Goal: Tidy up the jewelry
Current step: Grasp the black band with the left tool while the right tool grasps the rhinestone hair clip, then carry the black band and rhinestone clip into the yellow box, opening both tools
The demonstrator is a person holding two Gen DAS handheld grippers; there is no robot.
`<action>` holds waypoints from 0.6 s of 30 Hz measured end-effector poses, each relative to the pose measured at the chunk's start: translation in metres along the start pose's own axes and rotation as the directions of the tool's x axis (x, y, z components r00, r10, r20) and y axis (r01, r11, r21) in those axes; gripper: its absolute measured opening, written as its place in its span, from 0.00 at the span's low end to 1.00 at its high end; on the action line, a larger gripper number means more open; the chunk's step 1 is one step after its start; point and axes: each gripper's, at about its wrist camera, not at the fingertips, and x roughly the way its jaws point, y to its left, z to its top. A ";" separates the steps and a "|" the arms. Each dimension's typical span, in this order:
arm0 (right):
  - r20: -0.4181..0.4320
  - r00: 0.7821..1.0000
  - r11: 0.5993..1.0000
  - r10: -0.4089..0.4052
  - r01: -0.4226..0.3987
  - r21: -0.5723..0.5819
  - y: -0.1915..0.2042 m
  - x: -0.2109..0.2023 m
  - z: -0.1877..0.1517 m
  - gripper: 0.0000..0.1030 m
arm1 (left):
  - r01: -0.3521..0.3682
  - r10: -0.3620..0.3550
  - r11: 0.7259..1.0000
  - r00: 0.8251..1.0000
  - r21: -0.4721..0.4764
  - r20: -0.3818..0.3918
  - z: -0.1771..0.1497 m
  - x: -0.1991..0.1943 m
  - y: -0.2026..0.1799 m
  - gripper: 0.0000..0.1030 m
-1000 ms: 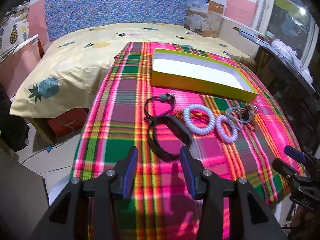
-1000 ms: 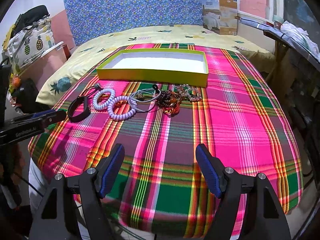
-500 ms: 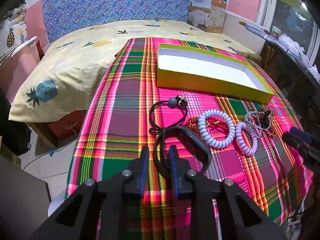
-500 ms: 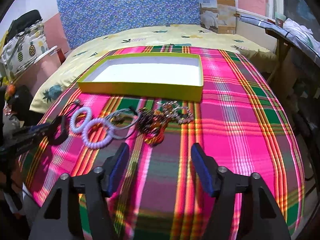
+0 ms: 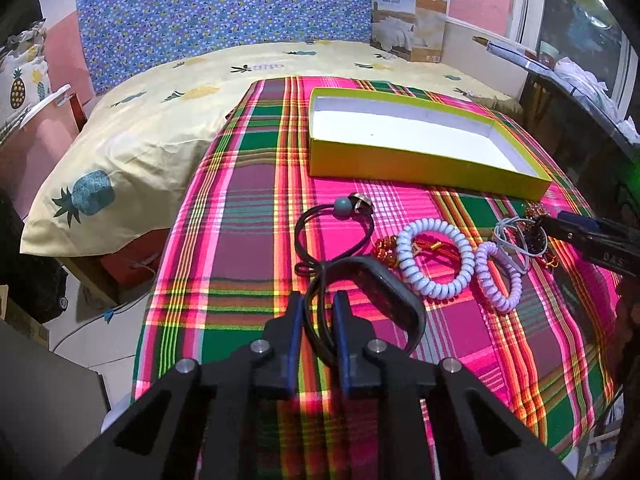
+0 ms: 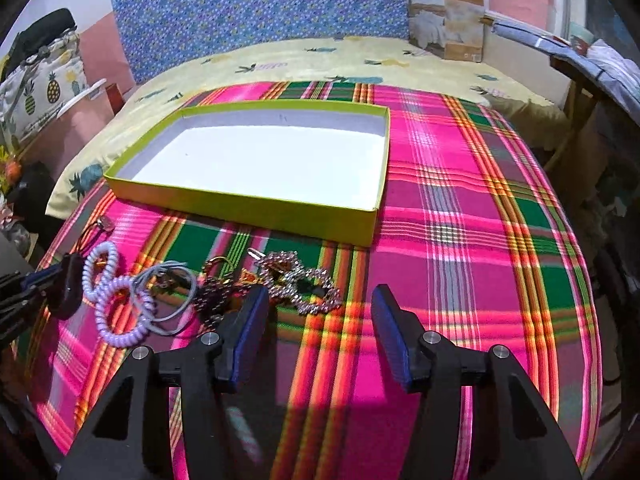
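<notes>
The left gripper [image 5: 316, 320] has its blue-padded fingers [image 5: 295, 328] nearly closed on a black band [image 5: 394, 296], a wide matte loop w/ rounded corners, gripped at its near-left edge; the rest of the loop lies on the plaid cloth [image 5: 248, 208] covering the worktop. A thin black cord bracelet [image 5: 332, 236] w/ a grey bead and a gold bit at its far side touches the band's far end. Just right of it lie two coiled spiral rings: a larger pale blue-white one [image 5: 434, 258] and a smaller lilac one [image 5: 498, 276], touching. Past those, a grey hair tie [image 6: 170, 292] and a tangle of beaded and rhinestone pieces [image 6: 300, 284].

The right gripper [image 6: 320, 332] hangs w/ fingers wide apart, holding nothing; its left finger is just beside the tangle. A shallow yellow-green box [image 6: 256, 204] w/ white inside sits beyond the jewelry, nothing in it.
</notes>
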 end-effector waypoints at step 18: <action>-0.005 0.999 0.995 0.033 -0.033 -0.091 0.006 0.001 0.002 0.36 | -0.002 0.002 1.000 1.000 0.002 -0.003 0.004 0.004 -0.001 0.15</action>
